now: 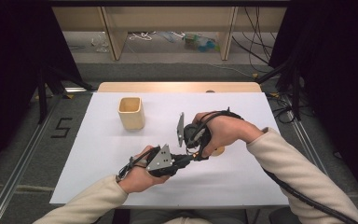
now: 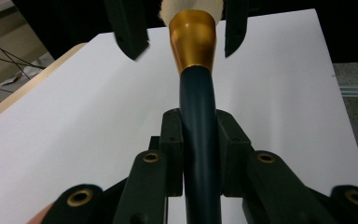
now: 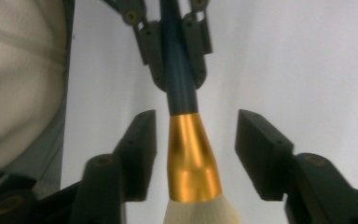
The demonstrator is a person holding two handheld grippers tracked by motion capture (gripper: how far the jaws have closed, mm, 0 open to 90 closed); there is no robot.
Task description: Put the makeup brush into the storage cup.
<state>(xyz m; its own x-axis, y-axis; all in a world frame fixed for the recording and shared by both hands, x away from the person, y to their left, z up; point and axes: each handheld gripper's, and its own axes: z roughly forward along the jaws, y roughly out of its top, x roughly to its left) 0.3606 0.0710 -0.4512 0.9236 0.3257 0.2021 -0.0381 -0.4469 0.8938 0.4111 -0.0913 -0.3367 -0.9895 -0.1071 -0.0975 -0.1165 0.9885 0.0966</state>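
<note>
over the white table [image 1: 98,154], our left gripper [image 2: 199,140] clamps the dark-handled, gold-ferruled cream-bristled brush [image 2: 196,93]; our right gripper [image 3: 193,140] straddles its ferrule, jaws apart.

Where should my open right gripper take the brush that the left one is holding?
Close the right gripper on the gold ferrule, one jaw on each side, just as it straddles it now. The ferrule is rigid and flared; the bristles are soft, and the left gripper already clamps the dark handle.

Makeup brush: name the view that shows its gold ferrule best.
The right gripper view: the makeup brush shows its whole gold ferrule between open jaws. The left gripper view crops the ferrule's top; the high view hides it behind the hands.
</note>
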